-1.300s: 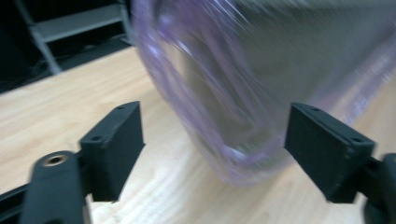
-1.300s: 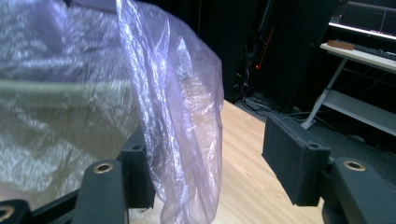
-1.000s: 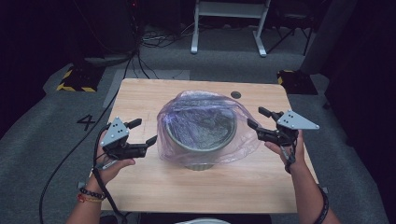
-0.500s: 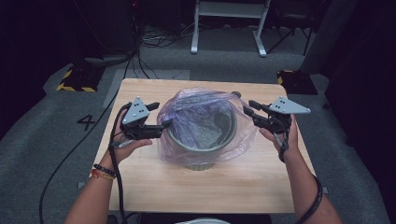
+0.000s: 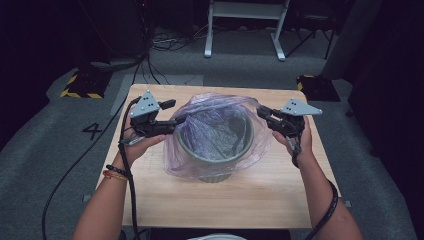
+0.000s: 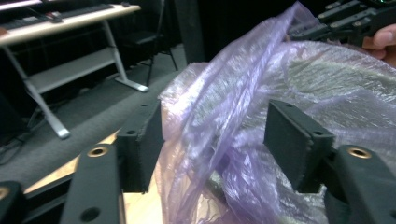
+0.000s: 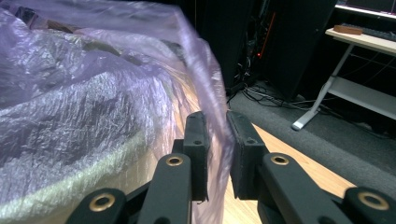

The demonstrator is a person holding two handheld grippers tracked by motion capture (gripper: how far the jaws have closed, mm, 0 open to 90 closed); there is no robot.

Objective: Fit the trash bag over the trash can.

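— What are they doing at the table [image 5: 150,210]?

— Lining the grey bin [image 5: 215,165] in the middle of it with the purple bag [image 5: 220,107]. The bag sits in the bin, with its edge hanging over the rim.

— Who has hold of it?

— The right gripper [image 7: 215,140] has been closing, and its jaws look pinched on the bag's edge. The left gripper [image 6: 212,140] has been closing too. The bag is between its jaws, but they aren't squeezing yet.

— What next?

— I think the left one must pinch, then both pull the edge down around the rim.

— What changed?

— A second ago both grippers were out at the sides. Now they're up at the bag's top.
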